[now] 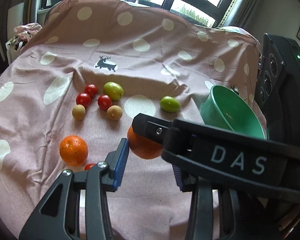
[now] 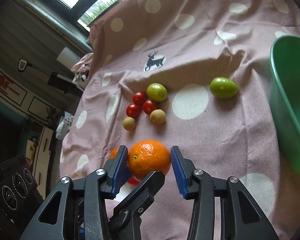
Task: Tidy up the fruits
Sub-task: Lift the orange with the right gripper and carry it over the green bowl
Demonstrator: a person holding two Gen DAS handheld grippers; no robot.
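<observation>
An orange sits between the blue pads of my right gripper, and both pads press its sides. In the left wrist view a right gripper finger lies over that orange. My left gripper has its left pad tip against the orange. Its right finger is hidden behind the right gripper's body. One left gripper finger crosses under the orange. A second orange lies to the left. The green bowl stands at the right.
On the pink spotted cloth lie two green fruits, several cherry tomatoes and two brown longans. One tomato sits near the second orange. A black speaker stands beyond the bowl.
</observation>
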